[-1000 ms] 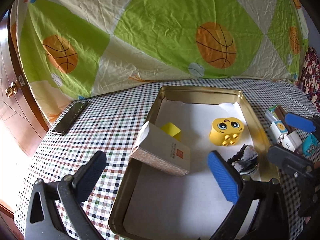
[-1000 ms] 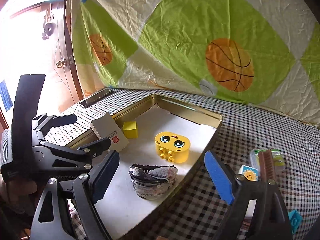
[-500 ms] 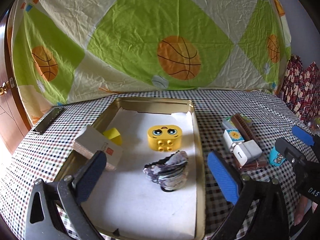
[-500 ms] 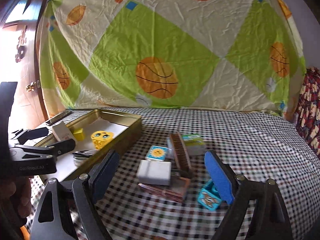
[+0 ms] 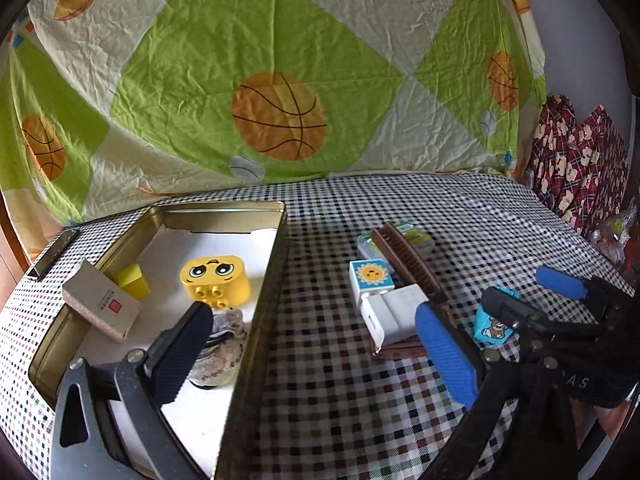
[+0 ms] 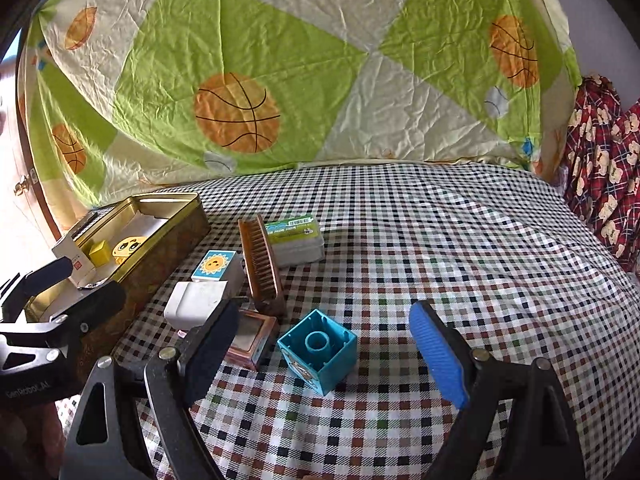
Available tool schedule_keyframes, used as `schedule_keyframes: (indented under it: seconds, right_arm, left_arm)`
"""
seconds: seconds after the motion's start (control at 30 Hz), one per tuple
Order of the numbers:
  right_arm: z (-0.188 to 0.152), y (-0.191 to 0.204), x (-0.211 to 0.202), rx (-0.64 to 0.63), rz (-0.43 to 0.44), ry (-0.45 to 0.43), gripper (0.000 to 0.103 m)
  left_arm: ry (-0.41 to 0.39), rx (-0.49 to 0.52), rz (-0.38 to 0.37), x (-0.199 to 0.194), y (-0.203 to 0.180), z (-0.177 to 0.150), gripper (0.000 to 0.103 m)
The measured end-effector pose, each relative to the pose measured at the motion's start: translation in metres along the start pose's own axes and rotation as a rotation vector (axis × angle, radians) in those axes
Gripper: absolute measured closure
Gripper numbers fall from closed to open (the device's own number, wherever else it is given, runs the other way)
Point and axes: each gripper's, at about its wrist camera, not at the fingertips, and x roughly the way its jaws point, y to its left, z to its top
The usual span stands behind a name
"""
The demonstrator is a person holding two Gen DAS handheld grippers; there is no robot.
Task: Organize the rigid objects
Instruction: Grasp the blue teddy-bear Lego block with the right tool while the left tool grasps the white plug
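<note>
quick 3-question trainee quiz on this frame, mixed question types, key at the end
1. True or false: the yellow face block lies inside the gold tin.
2. Which gripper has the teal cube between its open fingers: left or right?
3. What lies across the green-labelled box? A) brown brush B) white adapter C) sun block

Key: 1 true; 2 right gripper; 3 A.

Checkered cloth (image 6: 440, 240) under gold tin (image 5: 256, 320), teal block (image 6: 320, 350), brush (image 6: 260, 264).
</note>
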Motion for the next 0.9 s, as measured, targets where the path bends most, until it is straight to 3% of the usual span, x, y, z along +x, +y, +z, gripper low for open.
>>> schedule_keyframes:
  seconds: [0.1,0.33,0.53,0.77,0.9]
  right_arm:
    - [0.0,0.002,0.01,0.001,0.013,0.052,0.015]
    - [-0.002,-0.002,0.029,0.026,0.04,0.153,0.055]
    - [0.0,-0.008,0.014,0.037,0.027,0.067,0.056]
    - [0.017,-0.025,0.003,0.057,-0.138,-0.093,0.056]
    - [0.019,-0.029,-0.002,0.089,-0.157,-0.138,0.056]
  left_arm:
    - [0.008,0.001,0.003,0.004,-0.004,-0.001,0.0]
    - [0.028,0.019,-0.011,0.013,-0.012,-0.003,0.0]
    - [0.031,0.041,-0.05,0.019,-0.024,-0.004,0.0]
    - [0.067,0.055,-0.084,0.036,-0.037,0.003,0.0]
    - [0.114,0.082,-0.096,0.047,-0.047,0.003,0.0]
